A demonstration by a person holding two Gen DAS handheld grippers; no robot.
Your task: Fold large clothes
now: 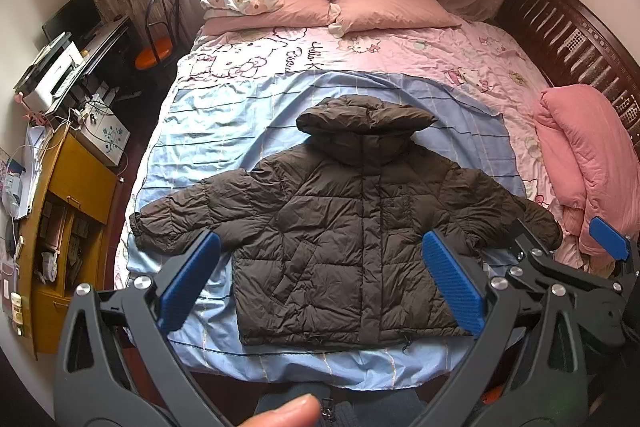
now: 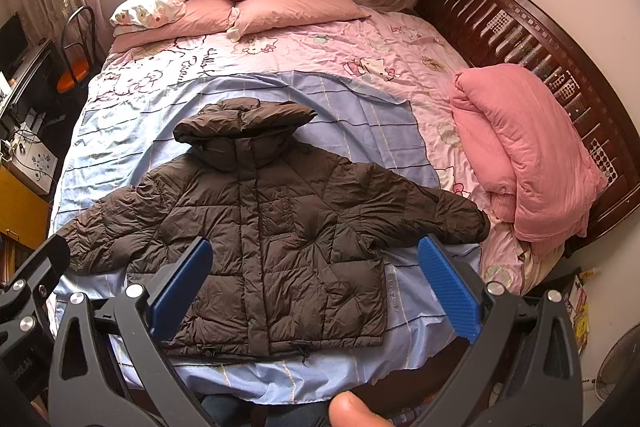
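Left gripper (image 1: 320,267): from the left wrist view, wide open and holding nothing, hovering above the jacket's lower half, short of the bed's foot edge.
Left fingers (image 1: 188,279): blue pads splayed apart, one over the jacket's left sleeve side, the other over its right hem side; neither seems to touch cloth.
Jacket (image 1: 340,227): dark brown puffer, front up, hood pointing away toward the pillows, both sleeves spread out flat. My guess is it's been laid like this so the sleeves can be folded in first.
Blue sheet (image 1: 224,131): under the jacket, probably a clean folding surface.
Thumb (image 1: 288,413): person's thumb at the bottom edge, behind the handle.
Right gripper seen from left (image 1: 560,247): just beside the jacket's right cuff.

Right gripper (image 2: 316,279): now the right wrist view, also gaping open and empty, poised over the jacket's hem.
Right fingers (image 2: 452,291): one pad beyond the jacket's right hem corner, the other over its front panel; raised, not gripping.
Jacket again (image 2: 280,227): flat, symmetrical, nothing folded yet.
Pink quilt (image 2: 528,155): bundled well to the jacket's right, out of the way.
Pose read: both tools look angled downward and forward from the foot of the bed, side by side, ready to descend.
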